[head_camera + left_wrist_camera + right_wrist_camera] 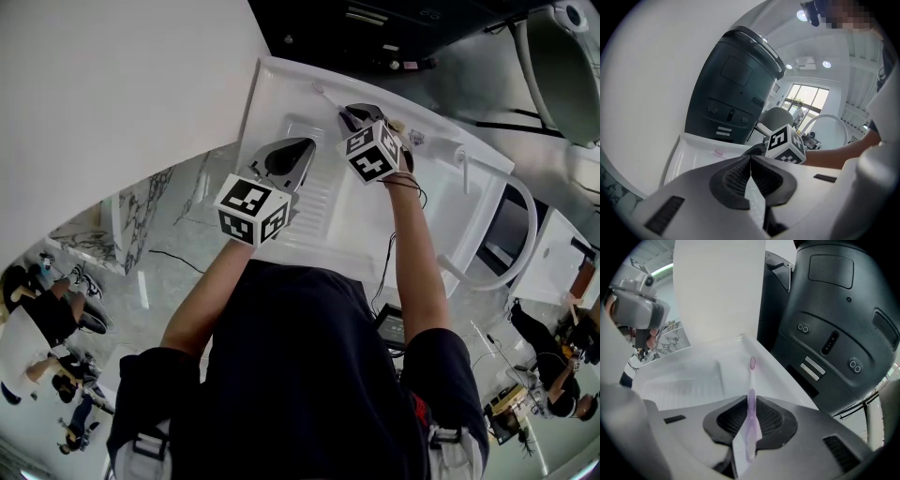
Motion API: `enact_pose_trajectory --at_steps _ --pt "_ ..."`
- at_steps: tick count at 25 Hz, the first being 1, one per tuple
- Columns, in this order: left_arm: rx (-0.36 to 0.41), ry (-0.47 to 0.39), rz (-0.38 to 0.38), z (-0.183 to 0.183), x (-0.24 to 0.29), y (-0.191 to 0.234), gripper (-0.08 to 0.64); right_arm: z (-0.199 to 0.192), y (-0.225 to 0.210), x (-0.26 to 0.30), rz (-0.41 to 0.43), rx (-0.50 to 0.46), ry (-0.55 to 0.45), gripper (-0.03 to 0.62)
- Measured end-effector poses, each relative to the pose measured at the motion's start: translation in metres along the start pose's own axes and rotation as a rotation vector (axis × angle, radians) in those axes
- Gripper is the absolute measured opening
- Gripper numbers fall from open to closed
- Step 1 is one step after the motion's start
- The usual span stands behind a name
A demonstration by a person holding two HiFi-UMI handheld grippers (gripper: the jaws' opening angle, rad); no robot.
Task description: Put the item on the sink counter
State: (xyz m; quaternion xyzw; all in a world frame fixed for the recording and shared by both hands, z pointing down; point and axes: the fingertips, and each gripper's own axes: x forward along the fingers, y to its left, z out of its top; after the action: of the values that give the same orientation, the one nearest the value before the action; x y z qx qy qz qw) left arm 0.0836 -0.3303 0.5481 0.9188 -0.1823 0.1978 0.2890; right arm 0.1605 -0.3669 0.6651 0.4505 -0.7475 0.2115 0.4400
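A pale purple toothbrush (751,394) is clamped between the pads of my right gripper (751,405), which is shut on its handle. Its head (752,363) points out over the back ledge of the white sink unit (776,371). In the head view the brush (324,95) sticks out ahead of the right gripper (361,114) over the sink's far corner. I cannot tell whether the head touches the ledge. My left gripper (291,156) hangs over the basin (319,202), shut with nothing in it. In the left gripper view its jaws (750,161) meet, and the pink brush head (717,152) shows beyond.
A large dark machine (834,329) stands right behind the sink. A white wall (112,94) runs along the sink's left side. A white curved rail (525,234) is at the sink's right end. People stand around on the marble floor (56,319).
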Motion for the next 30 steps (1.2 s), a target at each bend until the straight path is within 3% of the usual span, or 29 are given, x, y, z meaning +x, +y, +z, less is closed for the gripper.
enact_pose_trajectory --at_steps 21,30 --pt "0.005 -0.054 0.044 0.007 -0.017 -0.009 0.015 0.011 0.003 -0.033 -0.017 0.056 -0.083 0.087" --pt "0.023 -0.075 0.058 0.007 -0.025 -0.026 0.015 0.021 0.014 -0.062 -0.037 0.052 -0.138 0.055"
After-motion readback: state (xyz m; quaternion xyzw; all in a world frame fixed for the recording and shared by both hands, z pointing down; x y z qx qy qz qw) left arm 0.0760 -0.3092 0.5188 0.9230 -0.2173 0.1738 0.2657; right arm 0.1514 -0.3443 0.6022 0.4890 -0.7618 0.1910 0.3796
